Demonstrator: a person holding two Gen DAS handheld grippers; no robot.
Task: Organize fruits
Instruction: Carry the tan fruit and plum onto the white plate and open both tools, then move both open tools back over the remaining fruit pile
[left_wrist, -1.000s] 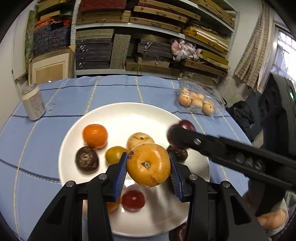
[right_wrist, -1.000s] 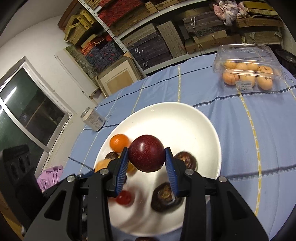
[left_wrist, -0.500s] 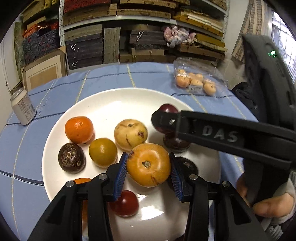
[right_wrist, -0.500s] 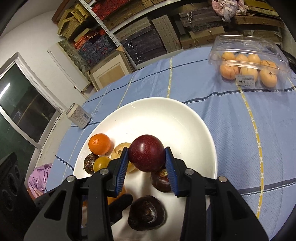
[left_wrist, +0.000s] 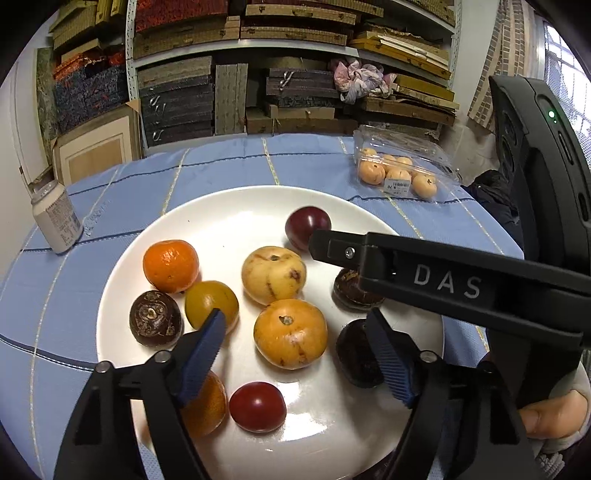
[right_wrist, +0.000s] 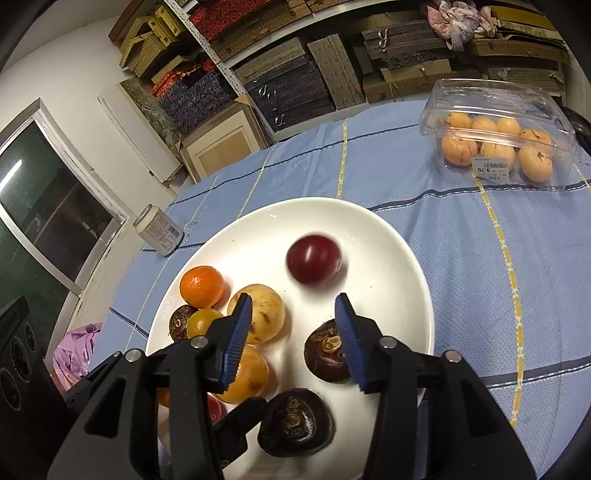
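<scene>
A white plate (left_wrist: 229, 206) on the blue cloth holds several fruits. My left gripper (left_wrist: 294, 317) is open, its jaws still opening. An orange-yellow fruit (left_wrist: 290, 333) rests on the plate between the pads, touching neither. My right gripper (right_wrist: 293, 299) is open too, jaws opening with nothing between them. A dark red plum (right_wrist: 314, 264), blurred, lies on the plate (right_wrist: 388, 236) just beyond its tips. In the left wrist view that plum (left_wrist: 306, 225) shows behind one of the right gripper's fingers (left_wrist: 406, 273), which crosses the plate from the right.
Also on the plate are a mandarin (left_wrist: 170, 266), a pale yellow fruit (left_wrist: 273, 275), a small yellow fruit (left_wrist: 211, 304), a red tomato (left_wrist: 257, 406) and dark brown fruits (left_wrist: 156, 318). A can (left_wrist: 55, 218) stands far left, a clear clamshell of orange fruits (left_wrist: 399, 173) far right.
Both grippers opened. The left one sank and let the orange-yellow fruit down onto the plate. The right one released the plum, which now lies ahead of its tips.
</scene>
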